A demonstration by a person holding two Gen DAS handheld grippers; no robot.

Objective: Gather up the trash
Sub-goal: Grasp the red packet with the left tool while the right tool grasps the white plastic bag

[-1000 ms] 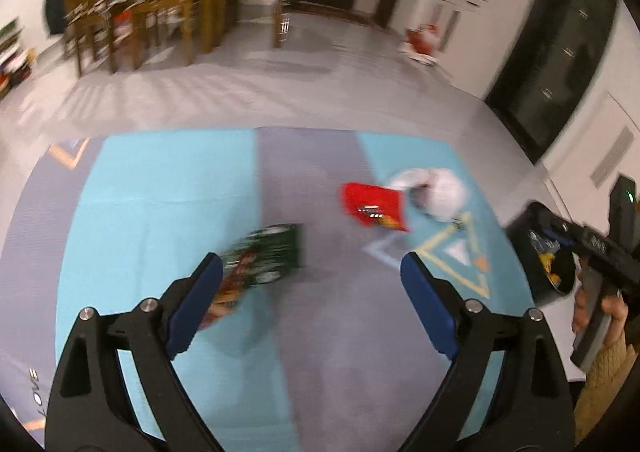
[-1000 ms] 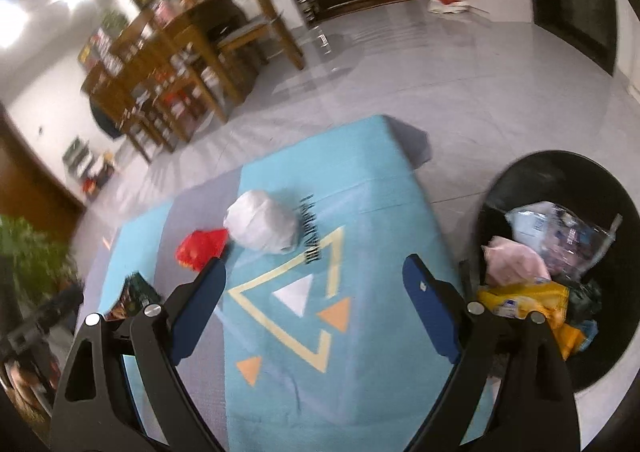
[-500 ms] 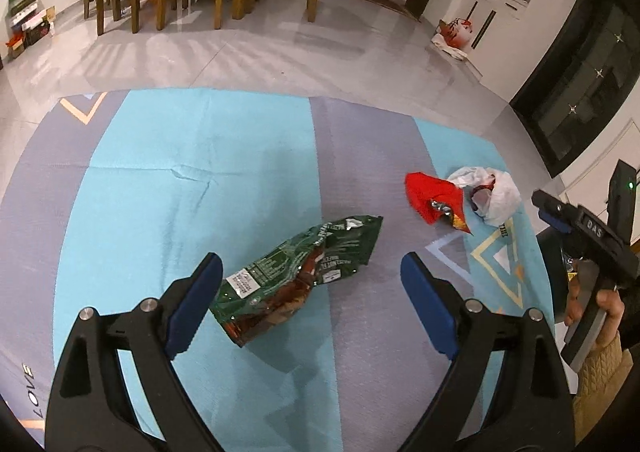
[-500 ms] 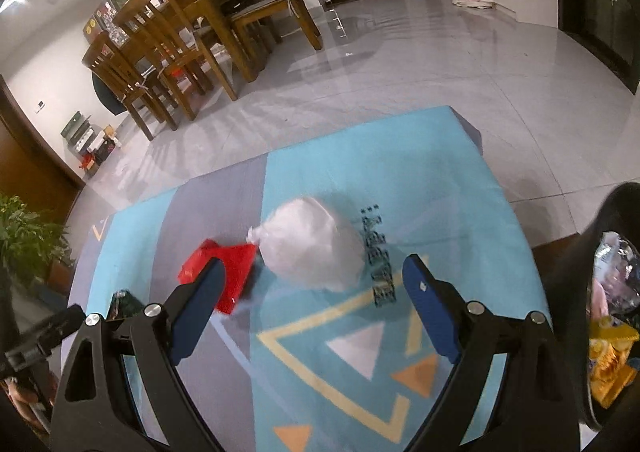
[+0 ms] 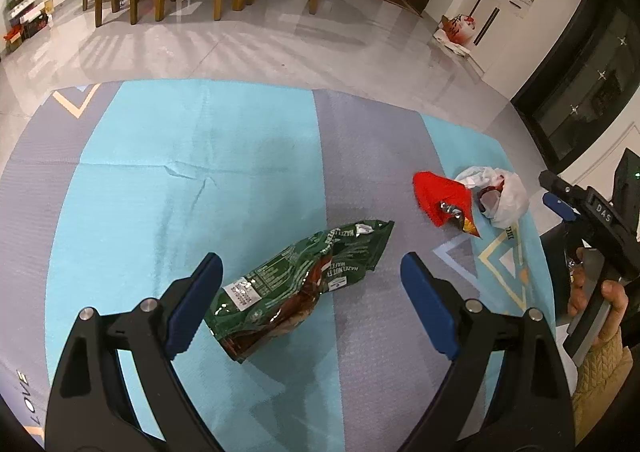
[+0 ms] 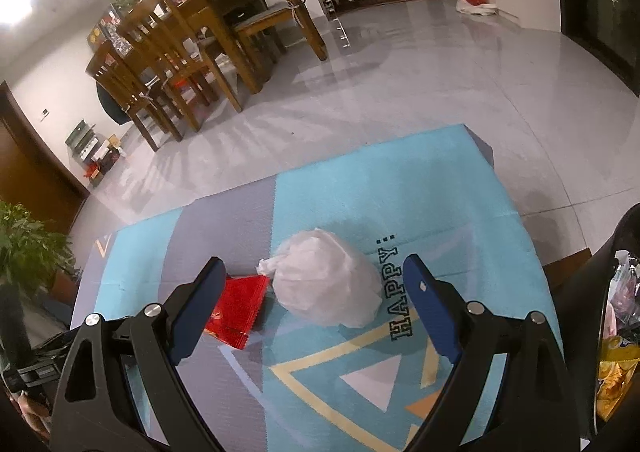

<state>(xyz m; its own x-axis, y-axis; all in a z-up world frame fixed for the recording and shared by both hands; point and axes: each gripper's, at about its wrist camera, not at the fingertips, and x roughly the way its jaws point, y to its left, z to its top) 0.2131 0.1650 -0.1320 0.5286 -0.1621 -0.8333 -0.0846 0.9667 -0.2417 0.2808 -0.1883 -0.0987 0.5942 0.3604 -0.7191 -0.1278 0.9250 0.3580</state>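
A crumpled green snack bag [image 5: 304, 280] lies on the blue and grey rug [image 5: 160, 180]. My left gripper [image 5: 312, 304] is open, just above and around its near end. A red wrapper [image 5: 440, 198] and a knotted white plastic bag [image 5: 502, 198] lie further right. In the right wrist view my right gripper [image 6: 314, 306] is open, with the white bag [image 6: 324, 284] between its fingers and the red wrapper [image 6: 236, 308] by the left finger. A black trash bin [image 6: 600, 316] holding wrappers stands at the right edge. The right gripper also shows in the left wrist view [image 5: 560, 196].
A wooden dining table with chairs [image 6: 192, 48] stands on the tiled floor beyond the rug. A potted plant [image 6: 28, 248] is at the left. A red and white bag [image 5: 456, 32] sits by the far wall.
My left gripper has closed in on the green bag, which now sits between its fingers. My right gripper has swung from the bin toward the white bag and come closer to it.
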